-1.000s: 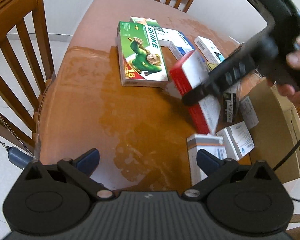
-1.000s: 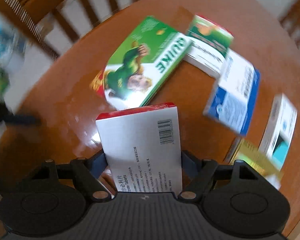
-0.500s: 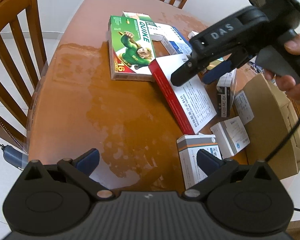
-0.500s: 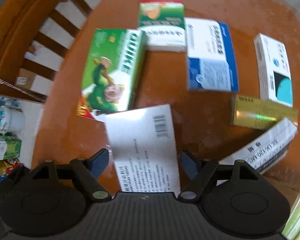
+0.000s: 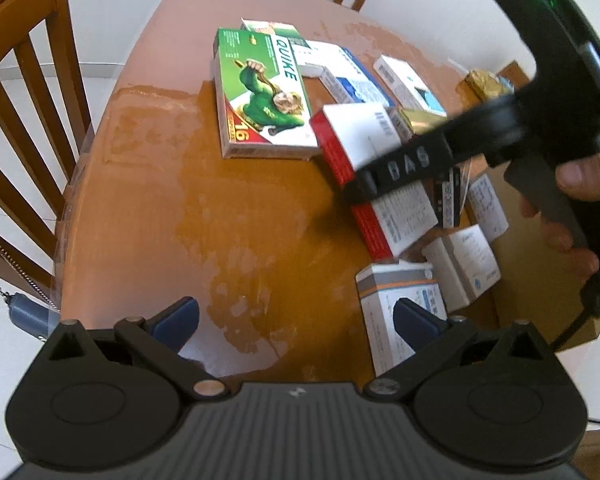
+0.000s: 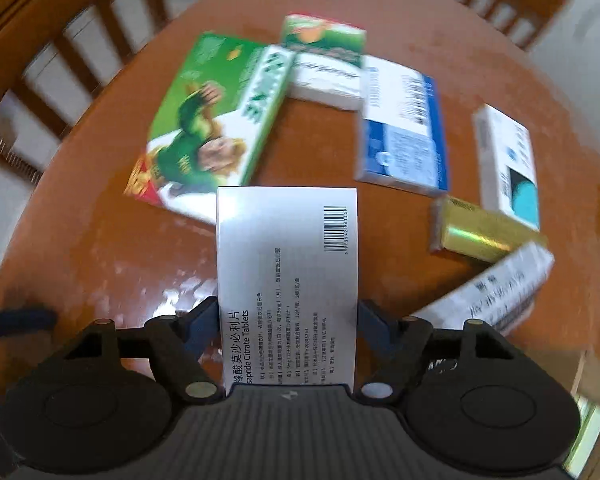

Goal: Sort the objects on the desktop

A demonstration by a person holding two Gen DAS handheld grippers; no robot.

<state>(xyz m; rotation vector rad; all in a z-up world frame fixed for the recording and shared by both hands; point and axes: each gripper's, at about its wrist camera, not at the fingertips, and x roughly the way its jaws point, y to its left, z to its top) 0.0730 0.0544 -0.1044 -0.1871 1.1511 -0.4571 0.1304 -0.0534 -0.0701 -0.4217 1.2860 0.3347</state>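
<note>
Right wrist view: your right gripper (image 6: pixel 288 330) closes on the white tablet box (image 6: pixel 287 280); a skewed grip could knock the green box (image 6: pixel 208 120).

The left wrist view looks steeply down from above the near edge of the tabletop (image 5: pixel 148 216) toward its far edge. The right wrist view hangs closer, almost straight down over the middle. Both show the green box (image 5: pixel 260 92) (image 6: pixel 204 120) and the red-edged white box (image 5: pixel 372 176) (image 6: pixel 288 276).
</note>
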